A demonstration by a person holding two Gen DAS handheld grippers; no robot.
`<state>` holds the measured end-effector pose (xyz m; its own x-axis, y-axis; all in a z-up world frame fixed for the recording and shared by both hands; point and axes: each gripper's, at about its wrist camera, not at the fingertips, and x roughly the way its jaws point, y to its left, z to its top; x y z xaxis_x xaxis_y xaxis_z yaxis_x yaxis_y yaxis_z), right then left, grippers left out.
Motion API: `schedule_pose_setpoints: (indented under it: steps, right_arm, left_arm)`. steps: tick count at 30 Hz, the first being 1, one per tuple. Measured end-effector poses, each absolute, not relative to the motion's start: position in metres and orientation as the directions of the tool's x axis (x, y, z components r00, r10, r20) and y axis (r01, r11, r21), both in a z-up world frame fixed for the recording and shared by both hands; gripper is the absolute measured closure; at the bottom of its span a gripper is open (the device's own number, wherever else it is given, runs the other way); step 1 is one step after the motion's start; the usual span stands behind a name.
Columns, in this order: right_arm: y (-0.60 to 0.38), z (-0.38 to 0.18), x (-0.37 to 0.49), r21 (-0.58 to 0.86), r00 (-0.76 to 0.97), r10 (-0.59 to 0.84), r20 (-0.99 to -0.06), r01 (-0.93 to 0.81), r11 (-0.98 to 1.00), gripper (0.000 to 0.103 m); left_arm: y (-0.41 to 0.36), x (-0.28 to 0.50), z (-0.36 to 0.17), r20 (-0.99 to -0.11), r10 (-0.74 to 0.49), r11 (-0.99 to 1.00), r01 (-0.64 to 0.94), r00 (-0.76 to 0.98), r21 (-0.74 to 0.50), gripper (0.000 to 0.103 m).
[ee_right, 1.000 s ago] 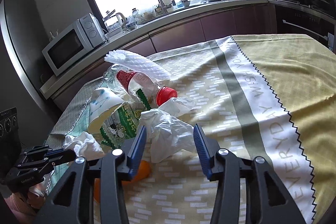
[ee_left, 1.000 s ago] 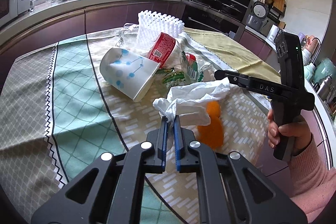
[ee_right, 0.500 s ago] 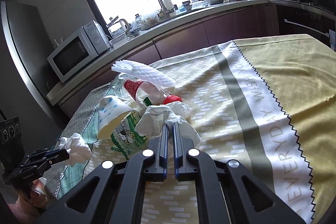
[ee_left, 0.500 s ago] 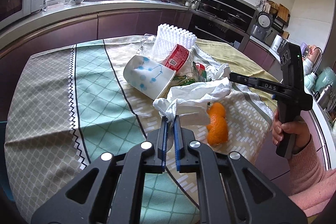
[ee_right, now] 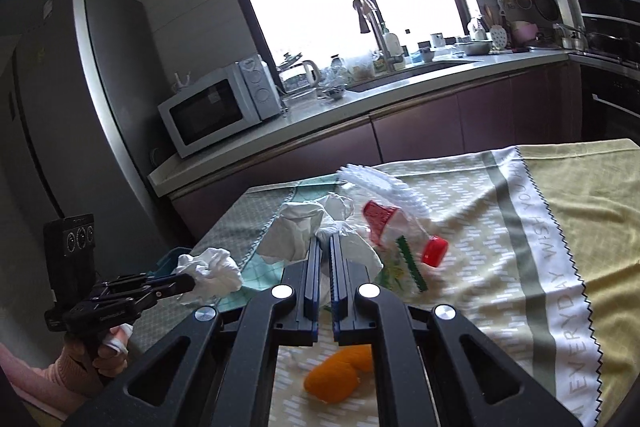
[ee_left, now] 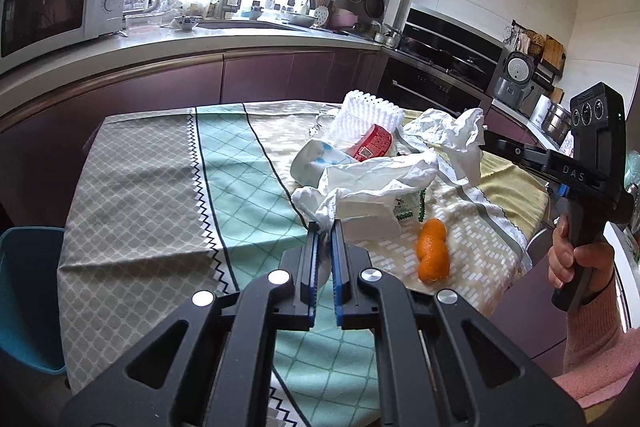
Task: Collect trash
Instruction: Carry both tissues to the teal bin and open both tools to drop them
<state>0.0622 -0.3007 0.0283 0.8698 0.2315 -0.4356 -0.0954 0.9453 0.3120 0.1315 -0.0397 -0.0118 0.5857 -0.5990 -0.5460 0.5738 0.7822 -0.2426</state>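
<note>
Both tools pinch crumpled white tissue: the left tool [ee_left: 323, 227] holds one wad [ee_left: 372, 191], the right tool [ee_right: 325, 241] another [ee_right: 298, 237] above the table [ee_right: 560, 227]. Only the left view shows the blue bin [ee_left: 28, 291] at nine o'clock. Orange peel [ee_left: 432, 255] lies at three o'clock there.

i see 2 crumpled white tissues [ee_left: 376, 183] [ee_right: 296, 239] lifted off the worktop, 1 pinched at each set of fingers. an orange peel [ee_left: 432, 255] lies flat near the worktop's edge. behind it a tipped paper cup [ee_left: 320, 163], a red-labelled bottle [ee_right: 400, 231] on its side and white foam netting [ee_left: 368, 115] huddle together.
</note>
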Motion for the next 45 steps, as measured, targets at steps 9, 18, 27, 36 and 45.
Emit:
schedule_pose_setpoints:
  steps: [9,18,27,36,45]
  right_arm:
    - [-0.234,0.031,0.098,0.324,0.804,0.399,-0.441,-0.273,0.906,0.099]
    - [-0.150,0.023,0.147,0.322,0.677,0.551,-0.488,-0.447,0.835,0.099]
    - [-0.071,0.021,0.186,0.297,0.573,0.626,-0.529,-0.566,0.769,0.099]
    - [-0.018,0.004,0.226,0.322,0.485,0.651,-0.584,-0.597,0.735,0.099]
    - [0.015,-0.016,0.243,0.325,0.446,0.644,-0.622,-0.601,0.730,0.099]
  left_arm:
    - [0.027,0.122,0.003,-0.519,-0.506,0.857,0.470,0.689,-0.212,0.097]
    - [0.125,0.121,0.002,-0.510,-0.355,0.934,0.269,0.783,-0.236,0.097]
    - [0.196,0.118,-0.005,-0.521,-0.225,0.965,0.113,0.823,-0.238,0.097]
    - [0.234,0.122,-0.023,-0.552,-0.148,0.969,0.009,0.821,-0.248,0.097]
    - [0.253,0.126,-0.040,-0.578,-0.112,0.966,-0.048,0.808,-0.255,0.097]
